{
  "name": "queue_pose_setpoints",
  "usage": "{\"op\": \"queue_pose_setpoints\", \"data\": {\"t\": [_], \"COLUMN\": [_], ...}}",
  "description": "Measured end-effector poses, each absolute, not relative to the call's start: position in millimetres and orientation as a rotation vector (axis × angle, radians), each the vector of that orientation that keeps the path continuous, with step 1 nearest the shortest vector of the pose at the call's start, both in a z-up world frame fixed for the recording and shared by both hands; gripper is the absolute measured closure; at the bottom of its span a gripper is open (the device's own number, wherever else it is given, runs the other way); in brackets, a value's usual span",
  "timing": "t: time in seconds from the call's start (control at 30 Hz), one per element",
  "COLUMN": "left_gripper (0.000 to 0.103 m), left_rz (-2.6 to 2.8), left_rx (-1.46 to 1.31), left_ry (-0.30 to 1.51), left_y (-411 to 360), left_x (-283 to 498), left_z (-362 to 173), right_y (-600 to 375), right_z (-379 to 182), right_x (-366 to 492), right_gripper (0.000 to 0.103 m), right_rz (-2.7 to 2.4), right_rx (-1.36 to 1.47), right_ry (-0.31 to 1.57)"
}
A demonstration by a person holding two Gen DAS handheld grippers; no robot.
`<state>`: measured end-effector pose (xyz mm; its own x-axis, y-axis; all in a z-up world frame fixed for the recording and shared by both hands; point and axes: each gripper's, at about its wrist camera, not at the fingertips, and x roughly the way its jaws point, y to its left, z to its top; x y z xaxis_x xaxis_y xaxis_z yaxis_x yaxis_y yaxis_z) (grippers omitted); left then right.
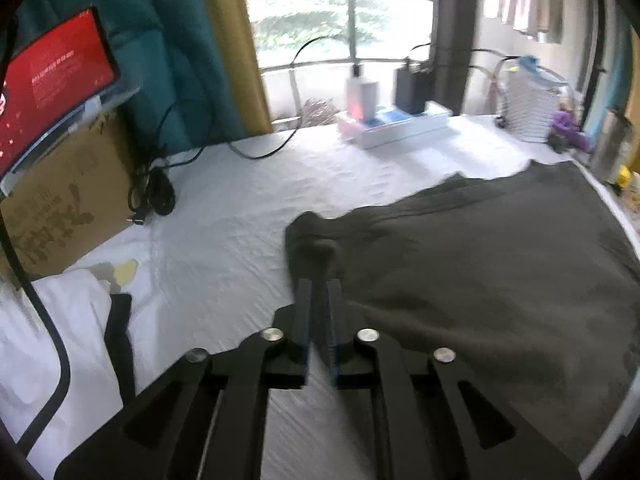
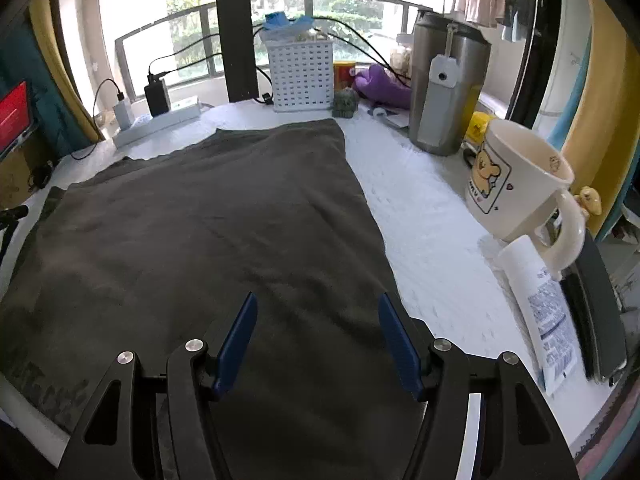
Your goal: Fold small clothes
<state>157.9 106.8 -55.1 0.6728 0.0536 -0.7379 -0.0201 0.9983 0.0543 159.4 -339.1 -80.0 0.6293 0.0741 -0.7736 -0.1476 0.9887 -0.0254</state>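
A dark grey garment (image 1: pixel 480 260) lies spread flat on a white quilted cover (image 1: pixel 240 208). Its left corner is bunched and raised off the cover. My left gripper (image 1: pixel 319 282) is at that corner, with its fingers nearly together and the cloth pinched between the tips. In the right wrist view the same garment (image 2: pixel 220 220) fills the middle. My right gripper (image 2: pixel 317 298) hovers over its near edge with the blue pads (image 2: pixel 236 340) wide apart and nothing between them.
On the left stand a cardboard box (image 1: pixel 60 216), a red-lit screen (image 1: pixel 52 80) and coiled cables (image 1: pixel 156 192). A power strip (image 1: pixel 392 128) sits at the back. On the right are a white basket (image 2: pixel 303 76), a steel tumbler (image 2: pixel 444 88), a mug (image 2: pixel 516 180) and a tube (image 2: pixel 540 308).
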Motion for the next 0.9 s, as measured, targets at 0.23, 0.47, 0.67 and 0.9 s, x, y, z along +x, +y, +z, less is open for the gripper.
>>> {"op": "queue_pose_setpoints", "data": {"t": [0.23, 0.47, 0.67, 0.9], "left_gripper": [0.063, 0.062, 0.062, 0.062], "left_rz": [-0.085, -0.18, -0.234, -0.245], "left_rx": [-0.037, -0.086, -0.078, -0.072], "left_ry": [0.778, 0.766, 0.8, 0.817], "left_y": [71, 34, 2, -14], "left_x": [112, 83, 65, 55], "left_z": [-37, -36, -46, -51], "right_y": [-337, -337, -349, -366], "right_z": [-73, -72, -82, -94], "right_x": [132, 107, 84, 61], "right_gripper": [0.037, 0.026, 0.022, 0.022], "right_rz": [0.133, 0.146, 0.181, 0.2], "right_rx": [-0.085, -0.073, -0.03, 0.02], "right_ry": [0.849, 0.838, 0.858, 0.896]}}
